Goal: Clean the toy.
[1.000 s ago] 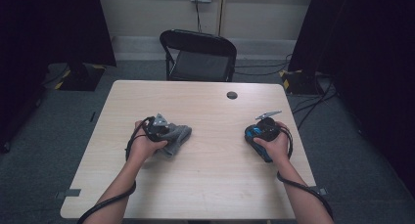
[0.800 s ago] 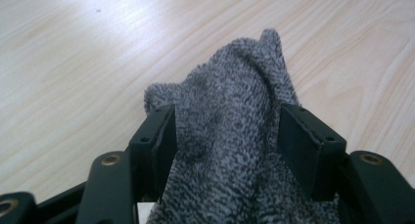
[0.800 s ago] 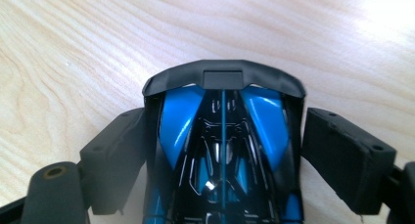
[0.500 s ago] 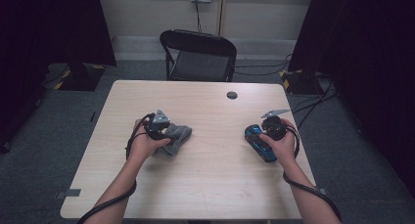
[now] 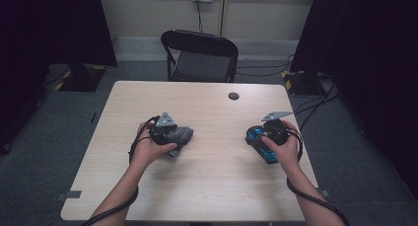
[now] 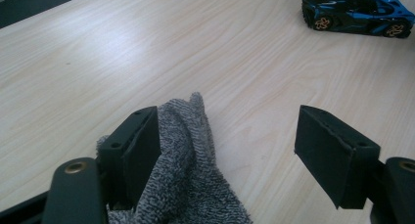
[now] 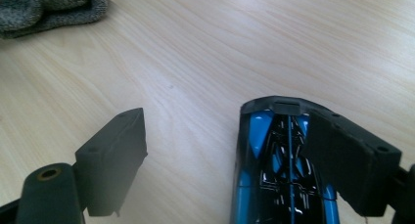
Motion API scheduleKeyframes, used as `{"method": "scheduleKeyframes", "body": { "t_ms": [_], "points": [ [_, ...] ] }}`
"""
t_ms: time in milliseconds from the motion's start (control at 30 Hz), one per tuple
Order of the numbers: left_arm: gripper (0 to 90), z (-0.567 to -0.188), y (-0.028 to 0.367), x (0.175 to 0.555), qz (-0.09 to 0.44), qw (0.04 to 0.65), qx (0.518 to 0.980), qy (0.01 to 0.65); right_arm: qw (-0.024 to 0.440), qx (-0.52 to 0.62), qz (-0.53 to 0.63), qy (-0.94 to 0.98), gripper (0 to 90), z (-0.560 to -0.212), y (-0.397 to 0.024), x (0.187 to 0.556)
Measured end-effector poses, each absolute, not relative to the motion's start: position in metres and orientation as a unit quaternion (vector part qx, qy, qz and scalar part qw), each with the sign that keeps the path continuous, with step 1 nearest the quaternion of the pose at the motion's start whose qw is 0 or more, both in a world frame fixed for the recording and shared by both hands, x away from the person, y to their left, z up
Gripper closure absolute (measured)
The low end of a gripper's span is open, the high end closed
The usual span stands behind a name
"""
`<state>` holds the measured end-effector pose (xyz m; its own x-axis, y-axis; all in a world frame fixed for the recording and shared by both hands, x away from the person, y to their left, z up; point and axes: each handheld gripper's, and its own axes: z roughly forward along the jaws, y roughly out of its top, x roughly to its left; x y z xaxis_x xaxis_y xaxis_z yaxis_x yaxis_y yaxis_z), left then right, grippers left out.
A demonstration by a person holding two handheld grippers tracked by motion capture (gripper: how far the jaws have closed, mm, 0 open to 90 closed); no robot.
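Letting go on both sides: the left gripper [image 6: 230,150], its jaws just opened wide, leaves the grey cloth [image 6: 188,175] slack against one pad, left of the blue toy car [image 5: 260,142]; the right gripper [image 7: 225,160] stands open around that car. Lift both straight up so neither drags.

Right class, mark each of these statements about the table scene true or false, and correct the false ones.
1. The toy car is red. False: it is blue and black.
2. A grey cloth lies by the left gripper. True.
3. The right gripper is clamped shut on the car. False: its jaws stand open, the car beside one jaw.
4. A black chair stands at the table's far side. True.
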<state>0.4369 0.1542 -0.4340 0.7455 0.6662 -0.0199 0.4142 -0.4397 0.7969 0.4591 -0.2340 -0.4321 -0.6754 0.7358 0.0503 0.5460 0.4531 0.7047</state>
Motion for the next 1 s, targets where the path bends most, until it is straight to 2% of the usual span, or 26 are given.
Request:
{"method": "scheduleKeyframes", "body": {
  "t_ms": [500, 1000],
  "points": [
    [20.5, -0.437, 0.142, 0.425, 0.129, 0.435, 0.835, 0.311, 0.121, 0.347, 0.375, 0.851, 15.3, -0.431, -0.217, 0.446],
    [15.9, -0.448, 0.125, 0.412, 0.097, 0.448, 0.841, 0.287, 0.090, 0.316, 0.390, 0.860, 15.4, -0.442, -0.202, 0.431]
  ]
}}
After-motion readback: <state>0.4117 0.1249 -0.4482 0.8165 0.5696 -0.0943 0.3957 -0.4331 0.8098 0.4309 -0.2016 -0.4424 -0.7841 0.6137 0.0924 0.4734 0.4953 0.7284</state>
